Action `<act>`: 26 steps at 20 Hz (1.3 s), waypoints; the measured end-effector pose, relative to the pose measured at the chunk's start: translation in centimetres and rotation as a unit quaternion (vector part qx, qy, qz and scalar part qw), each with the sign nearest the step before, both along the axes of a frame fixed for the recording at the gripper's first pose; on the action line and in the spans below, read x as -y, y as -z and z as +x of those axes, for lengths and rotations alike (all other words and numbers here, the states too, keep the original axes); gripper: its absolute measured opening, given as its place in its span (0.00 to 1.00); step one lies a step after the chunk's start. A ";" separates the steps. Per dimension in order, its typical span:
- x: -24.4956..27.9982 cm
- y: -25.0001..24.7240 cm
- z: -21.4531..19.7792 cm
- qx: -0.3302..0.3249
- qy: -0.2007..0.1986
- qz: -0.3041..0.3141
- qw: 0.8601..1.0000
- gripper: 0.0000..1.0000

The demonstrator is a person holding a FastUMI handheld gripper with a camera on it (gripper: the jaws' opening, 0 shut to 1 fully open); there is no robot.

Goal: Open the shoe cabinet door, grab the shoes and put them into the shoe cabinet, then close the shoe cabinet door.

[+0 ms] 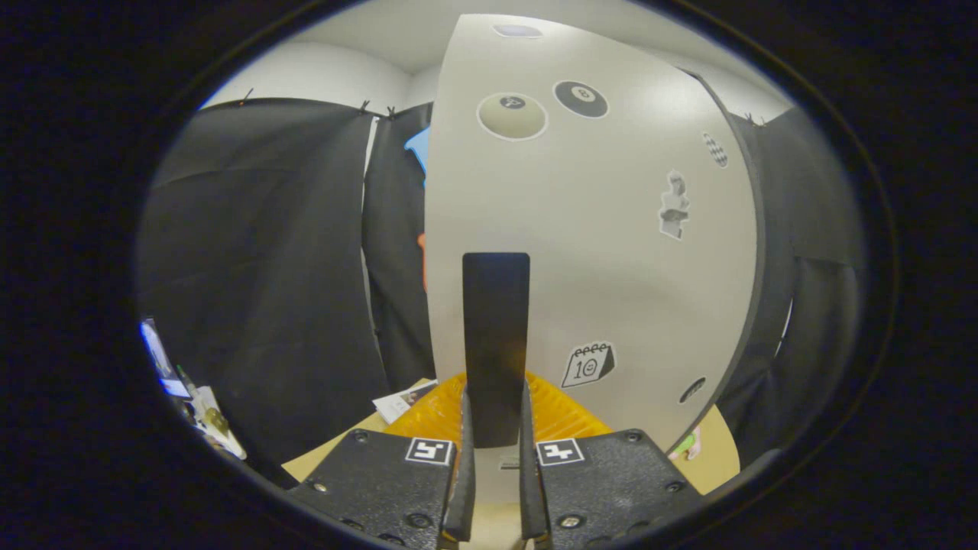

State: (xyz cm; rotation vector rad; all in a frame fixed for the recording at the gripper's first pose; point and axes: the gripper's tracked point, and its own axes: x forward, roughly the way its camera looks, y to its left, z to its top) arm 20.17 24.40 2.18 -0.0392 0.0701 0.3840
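Cabinet door (pixel 596 229), pale with stickers, takes centre and right of frame. Its dark handle (pixel 496 344) runs upright, low centre, its lower end between the fingers. Gripper (pixel 497 435) at bottom centre, fingers close together, both pressing the handle's sides. Orange ribbed surface (pixel 565 412) just behind the handle's base. Tan tabletop (pixel 718 451) lower right. Black cloth (pixel 267 267) left. Paper (pixel 401 401) lower left of centre.

Shoe cabinet door (pixel 611 252): pale grey panel, upright, stickers scattered across its face. Dark vertical handle (pixel 496 336) stands at 12 o'clock from the tool (pixel 496 428), lower end clamped between both fingers. Door's free edge at 3 o'clock.
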 end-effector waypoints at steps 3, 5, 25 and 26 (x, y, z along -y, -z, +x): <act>3.3 0.3 -3.8 -0.007 0.011 0.016 1.000 0.27; 6.2 0.7 -6.0 -0.004 0.031 0.013 0.999 0.26; 30.9 1.3 -11.1 -0.012 0.140 0.000 0.990 0.04; 32.1 1.3 -11.0 -0.015 0.136 0.002 0.991 0.04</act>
